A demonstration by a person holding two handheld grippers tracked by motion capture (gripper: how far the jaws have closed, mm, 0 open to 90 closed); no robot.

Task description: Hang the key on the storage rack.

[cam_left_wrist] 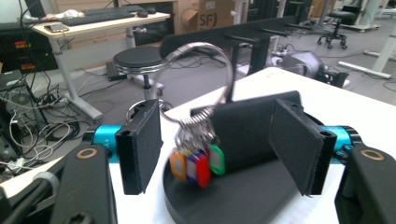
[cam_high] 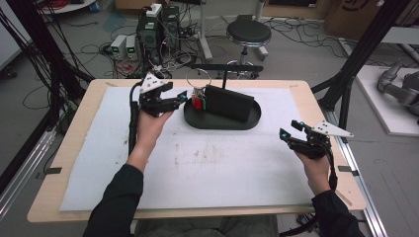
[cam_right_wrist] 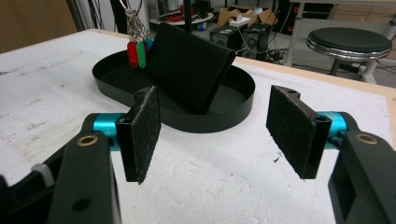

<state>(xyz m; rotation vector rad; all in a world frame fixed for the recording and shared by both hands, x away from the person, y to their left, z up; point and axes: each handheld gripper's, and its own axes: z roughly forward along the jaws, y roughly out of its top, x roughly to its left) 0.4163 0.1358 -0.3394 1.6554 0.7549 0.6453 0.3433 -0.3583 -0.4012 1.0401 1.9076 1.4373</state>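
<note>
The black oval tray [cam_high: 223,122] holds a leaning black wallet [cam_high: 229,102]; the key ring [cam_left_wrist: 198,81] with coloured tags hangs over the tray's left end. The left gripper [cam_high: 181,99] beside it, jaws spread and empty, should back straight off; the right gripper [cam_high: 289,129], spread, waits well right

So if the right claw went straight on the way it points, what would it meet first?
Probably the near wall of the black oval tray, then the black wallet leaning inside it. The right claw stands open over bare white mat; depth is hard to judge.
</note>
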